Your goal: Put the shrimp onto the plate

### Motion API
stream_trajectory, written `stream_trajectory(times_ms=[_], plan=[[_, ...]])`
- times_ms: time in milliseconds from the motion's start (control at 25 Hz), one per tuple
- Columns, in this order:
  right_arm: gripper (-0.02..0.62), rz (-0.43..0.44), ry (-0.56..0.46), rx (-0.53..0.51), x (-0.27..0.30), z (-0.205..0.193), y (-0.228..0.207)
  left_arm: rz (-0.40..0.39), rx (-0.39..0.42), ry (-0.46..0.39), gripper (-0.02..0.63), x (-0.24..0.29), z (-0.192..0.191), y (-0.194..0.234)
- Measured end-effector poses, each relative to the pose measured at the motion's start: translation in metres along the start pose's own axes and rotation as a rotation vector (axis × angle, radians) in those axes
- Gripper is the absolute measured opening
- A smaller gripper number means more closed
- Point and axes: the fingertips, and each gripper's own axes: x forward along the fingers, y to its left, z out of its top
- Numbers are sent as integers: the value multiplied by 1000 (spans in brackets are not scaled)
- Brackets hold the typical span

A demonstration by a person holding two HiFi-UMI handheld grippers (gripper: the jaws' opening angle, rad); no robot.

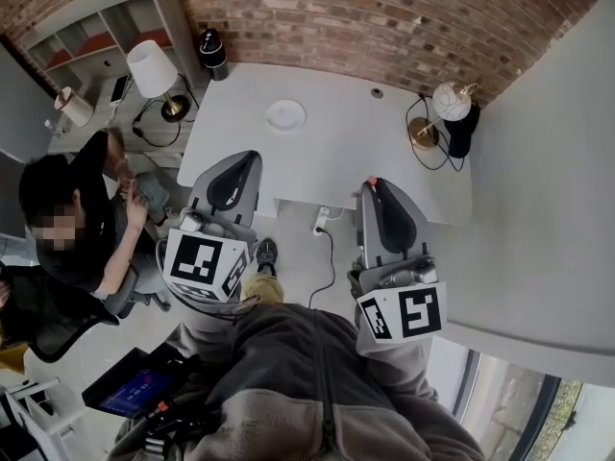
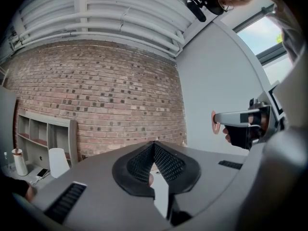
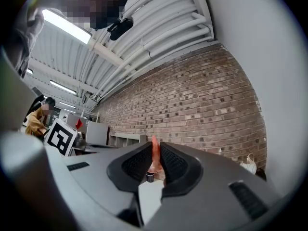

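Shrimp (image 3: 154, 154), pinkish-orange, stands pinched between the jaws of the right gripper (image 3: 156, 147). Its tip pokes above them and its lower part is hidden behind the pads. It is held in the air, well apart from the plate (image 1: 285, 114) on the white table (image 1: 346, 157). The left gripper (image 2: 154, 144) has its jaws pressed together at the tips.

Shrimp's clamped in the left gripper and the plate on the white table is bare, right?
Wrong gripper: the right gripper view shows the shrimp clamped in the right gripper. The plate on the white table is bare, as you said.
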Motion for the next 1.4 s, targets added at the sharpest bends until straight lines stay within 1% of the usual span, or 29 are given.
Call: stream_trajectory(times_ms=[160, 360, 640, 880, 1120, 1400], plan=[[52, 10, -4, -5, 31, 4, -5, -15, -7, 14, 5, 27, -1, 17], [52, -31, 14, 25, 68, -7, -23, -39, -2, 34, 5, 58, -5, 38], [52, -43, 34, 43, 121, -18, -35, -32, -11, 57, 5, 91, -11, 81], [52, -43, 52, 37, 160, -25, -40, -36, -25, 62, 5, 117, -16, 111], [52, -53, 85, 32, 201, -38, -39, -43, -55, 81, 5, 141, -29, 147], [52, -81, 103, 28, 232, -47, -41, -67, -69, 86, 5, 164, -35, 173]])
